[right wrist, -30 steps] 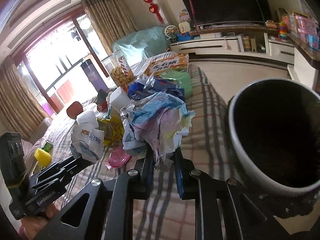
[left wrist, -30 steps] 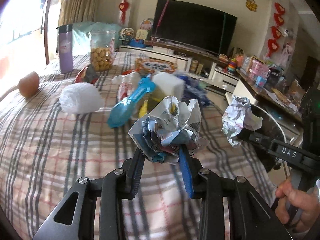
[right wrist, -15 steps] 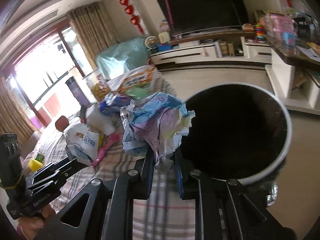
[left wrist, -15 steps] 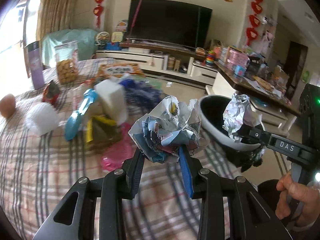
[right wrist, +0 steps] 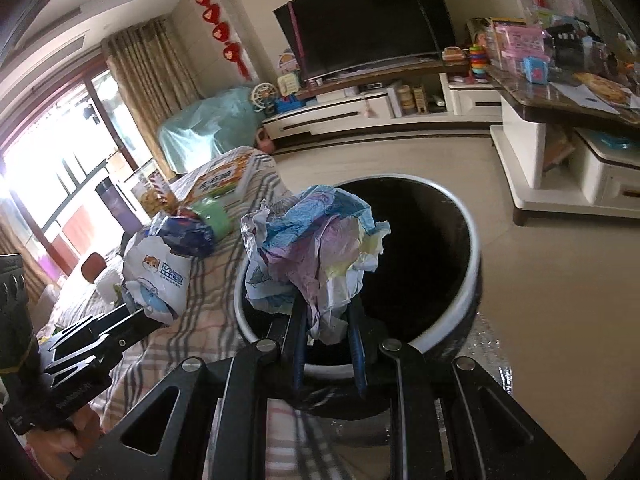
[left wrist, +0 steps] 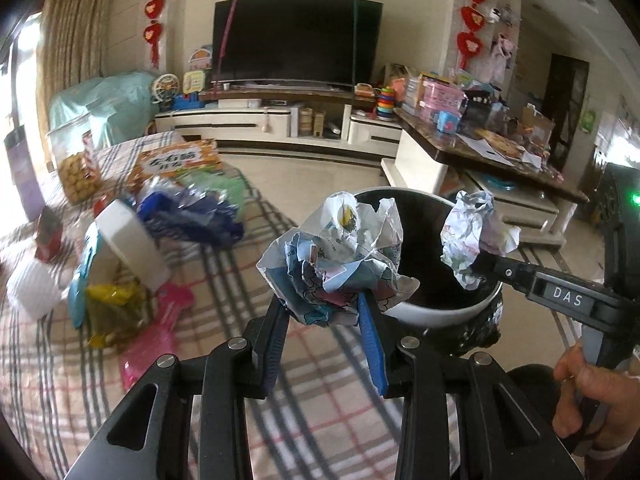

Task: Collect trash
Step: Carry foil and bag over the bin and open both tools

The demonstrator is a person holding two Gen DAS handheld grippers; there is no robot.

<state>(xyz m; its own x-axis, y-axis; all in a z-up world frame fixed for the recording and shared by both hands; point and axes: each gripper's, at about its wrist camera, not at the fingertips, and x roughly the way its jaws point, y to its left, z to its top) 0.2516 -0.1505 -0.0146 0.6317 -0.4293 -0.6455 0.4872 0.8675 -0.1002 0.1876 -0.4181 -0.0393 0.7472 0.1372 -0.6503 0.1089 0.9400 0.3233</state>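
Note:
My left gripper (left wrist: 324, 312) is shut on a crumpled paper ball with blue print (left wrist: 340, 256), held at the near rim of a white trash bin with a black inside (left wrist: 436, 312). My right gripper (right wrist: 326, 320) is shut on a crumpled pastel paper ball (right wrist: 316, 248), held over the open bin (right wrist: 468, 280). The right gripper also shows in the left wrist view (left wrist: 476, 268) with its paper (left wrist: 472, 228) above the bin. The left gripper shows in the right wrist view (right wrist: 152, 308) with its paper (right wrist: 156, 276).
A plaid-covered table (left wrist: 60, 360) carries a pile of wrappers (left wrist: 188, 216), a white block (left wrist: 132, 244), a pink bag (left wrist: 148, 344), a snack jar (left wrist: 76, 168) and an orange box (left wrist: 180, 160). A TV stand (left wrist: 280, 120) and a cluttered side table (left wrist: 480, 148) lie beyond.
Both grippers have swung right from the table toward the bin, each carrying its paper ball. The right gripper's paper is now over the bin's opening.

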